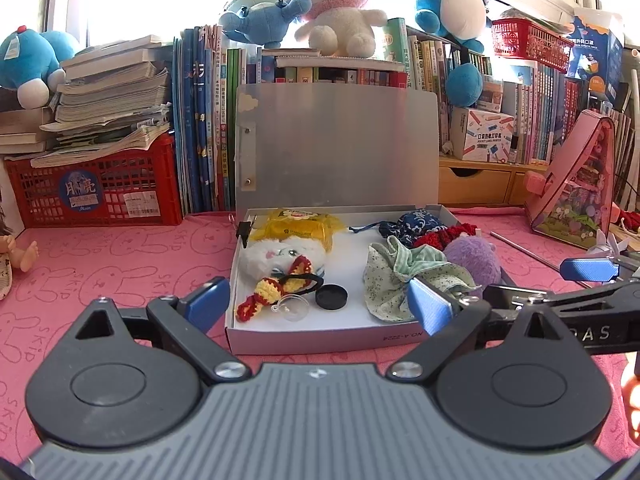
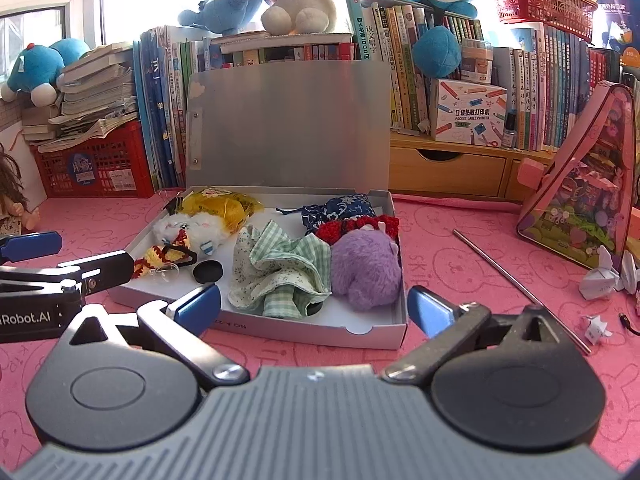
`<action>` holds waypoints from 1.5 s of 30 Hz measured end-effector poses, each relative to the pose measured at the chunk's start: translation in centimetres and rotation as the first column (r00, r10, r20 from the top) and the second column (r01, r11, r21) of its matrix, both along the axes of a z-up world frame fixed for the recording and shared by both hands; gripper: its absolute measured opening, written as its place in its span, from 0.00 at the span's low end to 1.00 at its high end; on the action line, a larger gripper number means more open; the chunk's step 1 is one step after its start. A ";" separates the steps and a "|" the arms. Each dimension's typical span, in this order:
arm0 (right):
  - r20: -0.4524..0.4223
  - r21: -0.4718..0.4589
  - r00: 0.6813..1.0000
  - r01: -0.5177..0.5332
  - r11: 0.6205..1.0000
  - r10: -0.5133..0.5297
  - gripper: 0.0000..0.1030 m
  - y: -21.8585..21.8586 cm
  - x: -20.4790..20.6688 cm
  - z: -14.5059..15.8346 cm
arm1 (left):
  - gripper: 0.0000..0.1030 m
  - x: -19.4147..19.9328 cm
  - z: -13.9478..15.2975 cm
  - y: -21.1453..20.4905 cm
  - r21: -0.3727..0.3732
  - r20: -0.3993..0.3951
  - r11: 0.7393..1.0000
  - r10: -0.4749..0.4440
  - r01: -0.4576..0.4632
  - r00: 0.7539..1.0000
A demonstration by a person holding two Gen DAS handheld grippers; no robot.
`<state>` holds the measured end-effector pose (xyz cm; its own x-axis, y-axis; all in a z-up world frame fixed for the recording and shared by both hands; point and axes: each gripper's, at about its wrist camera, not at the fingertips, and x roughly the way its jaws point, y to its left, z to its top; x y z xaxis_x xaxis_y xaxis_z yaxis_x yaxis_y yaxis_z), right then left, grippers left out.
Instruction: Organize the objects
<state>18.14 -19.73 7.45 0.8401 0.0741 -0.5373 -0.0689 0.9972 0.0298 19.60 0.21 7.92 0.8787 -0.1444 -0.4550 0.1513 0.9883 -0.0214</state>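
An open white box (image 1: pixel 320 336) (image 2: pixel 256 320) lies on the pink mat, its grey lid (image 1: pixel 336 144) standing up behind. Inside lie a yellow packet (image 1: pixel 298 226), a white plush (image 1: pixel 280 256), a red-yellow crochet piece (image 1: pixel 268 290), a black cap (image 1: pixel 331 297), a clear dome (image 1: pixel 292 308), a green cloth pouch (image 1: pixel 396 276) (image 2: pixel 280 272), a purple plush (image 2: pixel 366 268), a red knit (image 2: pixel 360 226) and a blue pouch (image 2: pixel 340 208). My left gripper (image 1: pixel 316 302) is open and empty at the box's near wall. My right gripper (image 2: pixel 316 304) is open and empty at the box's near right corner.
A metal rod (image 2: pixel 520 288) lies on the mat right of the box, with folded paper (image 2: pixel 604 276) and a pink triangular case (image 2: pixel 580 200) beyond. Books, a red crate (image 1: pixel 96 192), wooden drawers (image 2: pixel 444 172) and plush toys line the back. A doll (image 1: pixel 16 256) sits far left.
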 end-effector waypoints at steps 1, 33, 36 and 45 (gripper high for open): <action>0.000 -0.001 1.000 -0.003 1.000 0.003 1.00 0.0 -0.2 0.1 | 0.95 -0.2 0.0 0.0 0.001 0.001 1.000 -0.001 0.001 1.000; -0.042 0.013 0.999 0.004 1.000 -0.004 1.00 0.7 -5.9 -3.5 | 0.95 -6.7 -4.2 1.2 0.041 -0.058 0.999 0.034 -0.032 0.998; -0.053 0.015 0.998 0.014 1.000 -0.013 1.00 0.6 -6.1 -4.1 | 0.95 -7.0 -4.8 1.2 0.049 -0.066 0.998 0.037 -0.034 0.997; -0.076 0.013 0.997 0.028 1.000 -0.026 1.00 0.5 -6.7 -5.2 | 0.95 -7.0 -5.9 1.5 0.055 -0.092 0.997 0.052 -0.047 0.994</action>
